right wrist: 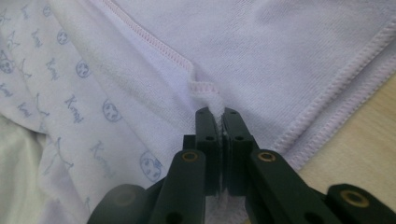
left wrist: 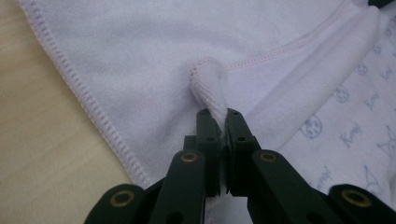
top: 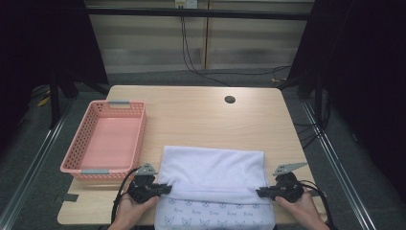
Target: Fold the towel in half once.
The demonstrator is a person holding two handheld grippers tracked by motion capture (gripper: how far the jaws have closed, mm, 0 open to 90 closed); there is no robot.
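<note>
Pink basket on wood bench
Basket sits at bench's left edge, nothing inside. Dark round hole near far edge. Black cables trail on floor behind.

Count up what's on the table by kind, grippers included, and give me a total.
Towel: 1
Pink basket: 1
Hand-held grippers: 2, the left hand-held gripper and the right hand-held gripper, each shut on a towel corner
Total: 4
</note>
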